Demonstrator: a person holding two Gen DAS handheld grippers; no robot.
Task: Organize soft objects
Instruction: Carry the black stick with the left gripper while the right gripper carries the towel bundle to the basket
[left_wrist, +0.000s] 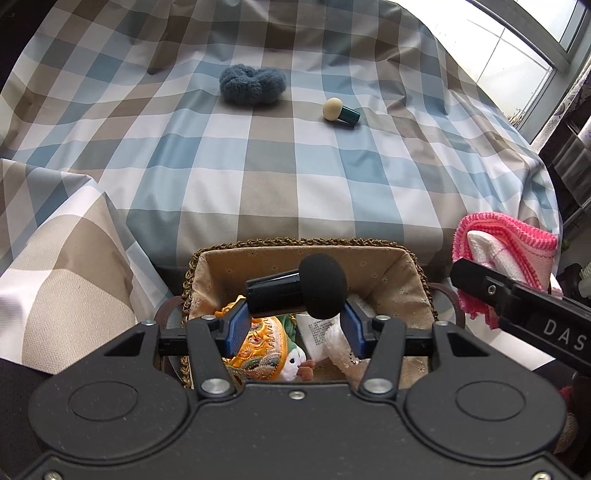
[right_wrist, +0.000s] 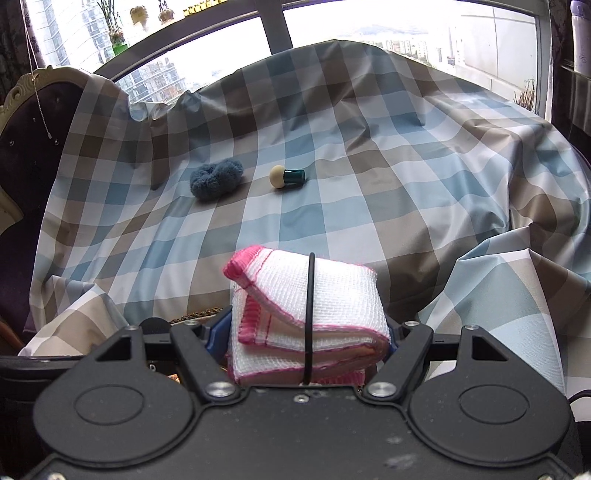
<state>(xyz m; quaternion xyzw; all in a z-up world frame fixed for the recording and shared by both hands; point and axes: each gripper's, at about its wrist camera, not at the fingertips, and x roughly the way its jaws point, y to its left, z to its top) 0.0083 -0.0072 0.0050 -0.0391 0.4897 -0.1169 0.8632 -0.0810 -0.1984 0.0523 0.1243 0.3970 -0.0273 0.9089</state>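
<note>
Left hand-held gripper (left_wrist: 295, 319) clamped on black sponge puff (left_wrist: 299, 291), above basket (left_wrist: 406, 273). Right hand-held gripper (right_wrist: 310, 336) gripping banded pink cloth (right_wrist: 314, 310), just right of basket. Beyond basket, on checked worktop (left_wrist: 258, 177): scrunchie (left_wrist: 253, 85), beige puff (left_wrist: 340, 113).

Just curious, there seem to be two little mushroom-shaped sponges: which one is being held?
The black-headed sponge, clamped between the left gripper's fingers above the basket. The other, the cream-headed sponge with a green handle, lies loose on the checked cloth.
</note>
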